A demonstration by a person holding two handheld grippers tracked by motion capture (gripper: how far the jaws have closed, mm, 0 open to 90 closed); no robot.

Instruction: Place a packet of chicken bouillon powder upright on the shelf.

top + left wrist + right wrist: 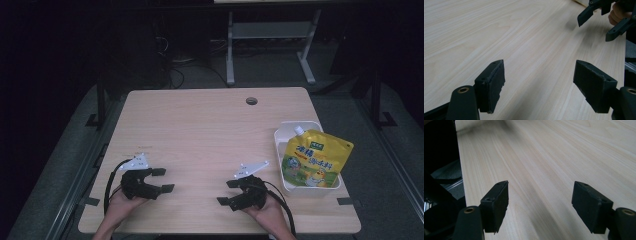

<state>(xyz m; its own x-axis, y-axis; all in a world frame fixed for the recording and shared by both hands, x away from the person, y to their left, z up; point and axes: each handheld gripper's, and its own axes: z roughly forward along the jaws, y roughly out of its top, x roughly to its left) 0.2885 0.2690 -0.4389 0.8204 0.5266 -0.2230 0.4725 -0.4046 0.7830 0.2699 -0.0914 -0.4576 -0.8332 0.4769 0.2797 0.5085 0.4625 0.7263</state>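
Yellow pouch (316, 159) lies in the white tray (280, 150) at the table's (200, 130) right edge; our left gripper (163, 180) and right gripper (227, 192) rest nearby, jaws spread, empty

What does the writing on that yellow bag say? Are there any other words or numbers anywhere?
Yellow pouch in the white tray: large blue characters and a small green label near its top, both too blurred to read.
Table: no writing to be seen.
Left gripper and right gripper: no readable marks.
So no text here can be quoted.
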